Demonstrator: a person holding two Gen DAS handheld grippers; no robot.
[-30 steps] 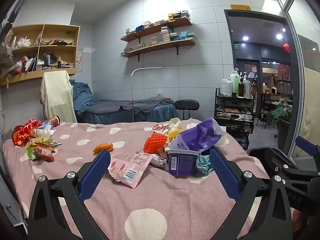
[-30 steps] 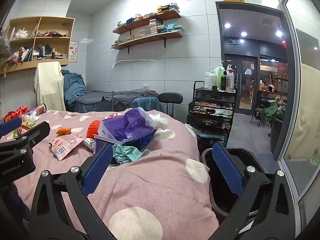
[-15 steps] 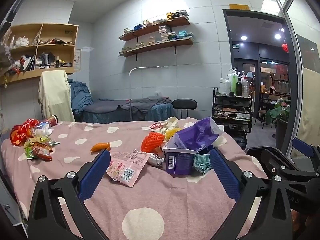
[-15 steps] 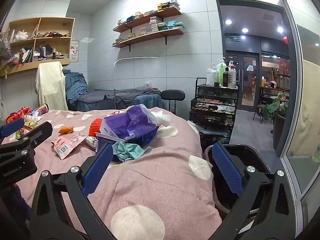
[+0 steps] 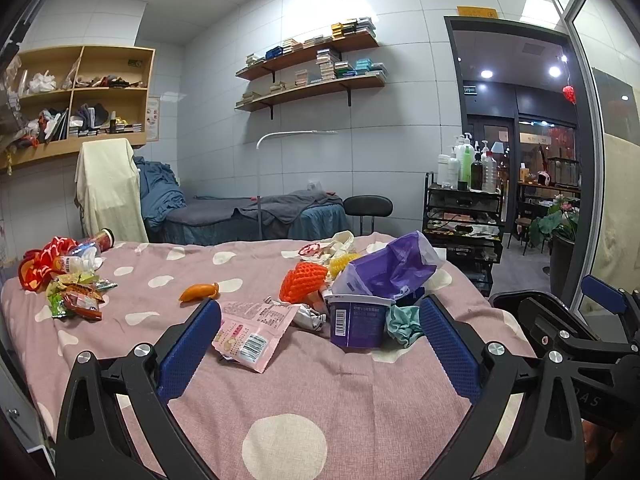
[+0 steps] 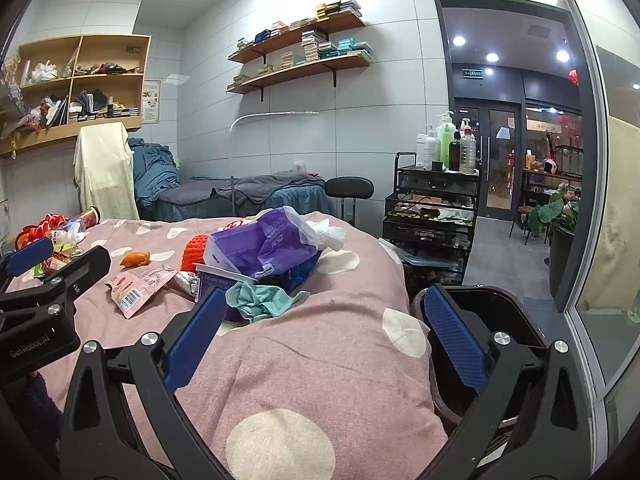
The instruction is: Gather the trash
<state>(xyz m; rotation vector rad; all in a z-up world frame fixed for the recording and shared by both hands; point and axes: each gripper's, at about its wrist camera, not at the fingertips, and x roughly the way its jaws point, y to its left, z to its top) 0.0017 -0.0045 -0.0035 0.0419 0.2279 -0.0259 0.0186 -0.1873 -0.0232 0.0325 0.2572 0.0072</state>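
Both grippers have eased slightly nearer the litter on the pink bed (image 5: 280, 400). Left gripper (image 5: 320, 332) and right gripper (image 6: 324, 328) hold their jaws wide apart, empty, before the purple tub (image 5: 358, 322).

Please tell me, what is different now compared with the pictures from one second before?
Almost nothing. Both views shifted only slightly, so the hands drifted a little. The left gripper and the right gripper are open and empty as before; nothing was grasped or released. The purple cup, the pink packet and the other trash lie unmoved on the bed.
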